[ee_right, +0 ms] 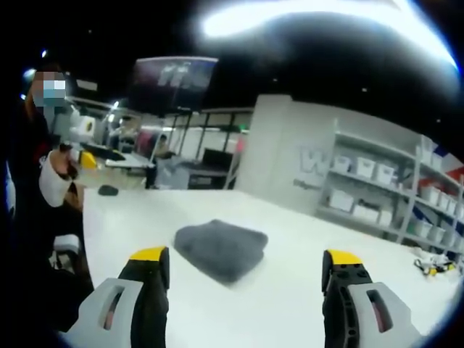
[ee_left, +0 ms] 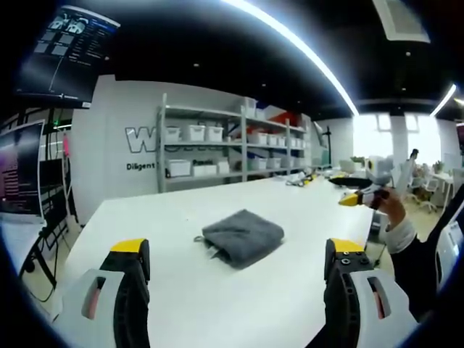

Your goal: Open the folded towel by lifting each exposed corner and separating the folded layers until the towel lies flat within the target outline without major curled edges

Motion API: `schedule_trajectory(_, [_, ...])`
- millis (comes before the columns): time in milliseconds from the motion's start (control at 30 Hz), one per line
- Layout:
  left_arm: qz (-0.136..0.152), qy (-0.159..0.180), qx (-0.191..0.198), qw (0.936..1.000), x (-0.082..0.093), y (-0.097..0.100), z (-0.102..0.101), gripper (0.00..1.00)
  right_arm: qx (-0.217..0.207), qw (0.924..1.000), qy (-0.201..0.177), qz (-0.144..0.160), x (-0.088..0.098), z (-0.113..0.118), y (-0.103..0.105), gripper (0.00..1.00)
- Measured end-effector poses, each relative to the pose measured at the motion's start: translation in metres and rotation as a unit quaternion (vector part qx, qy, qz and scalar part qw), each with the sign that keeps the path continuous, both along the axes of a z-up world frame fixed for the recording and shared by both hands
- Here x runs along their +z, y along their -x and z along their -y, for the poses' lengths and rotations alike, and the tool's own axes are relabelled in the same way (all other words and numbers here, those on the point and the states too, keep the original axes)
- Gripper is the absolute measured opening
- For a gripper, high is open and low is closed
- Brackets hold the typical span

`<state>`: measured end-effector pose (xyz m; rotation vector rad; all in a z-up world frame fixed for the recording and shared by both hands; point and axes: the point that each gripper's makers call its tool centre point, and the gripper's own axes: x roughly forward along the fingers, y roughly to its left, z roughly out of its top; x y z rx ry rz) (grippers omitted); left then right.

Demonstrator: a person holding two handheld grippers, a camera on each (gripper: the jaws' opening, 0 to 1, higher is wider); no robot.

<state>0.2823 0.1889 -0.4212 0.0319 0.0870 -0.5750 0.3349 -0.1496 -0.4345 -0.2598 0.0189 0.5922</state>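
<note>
Grey towel [ee_left: 243, 236] lies folded on the table [ee_left: 181, 210], untouched. Left gripper [ee_left: 238, 272] and right gripper [ee_right: 243, 279], jaws spread and empty, hang short of the towel. Next, I judge: pinch an exposed corner.

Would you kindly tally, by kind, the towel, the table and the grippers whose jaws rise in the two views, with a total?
Folded grey towel: 1
White table: 1
Grippers, jaws open: 2, the left gripper and the right gripper
Total: 4

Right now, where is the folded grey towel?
The folded grey towel lies on the white table, ahead of and between each gripper's open jaws in both views, untouched.
</note>
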Motion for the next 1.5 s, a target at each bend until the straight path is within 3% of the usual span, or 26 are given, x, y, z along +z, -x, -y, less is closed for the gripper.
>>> schedule_trajectory(1500, [-0.005, -0.008, -0.001, 1.0000, -0.005, -0.001, 0.004, 0.98, 0.015, 0.9997, 0.018, -0.001, -0.004, -0.010, -0.028, 0.84])
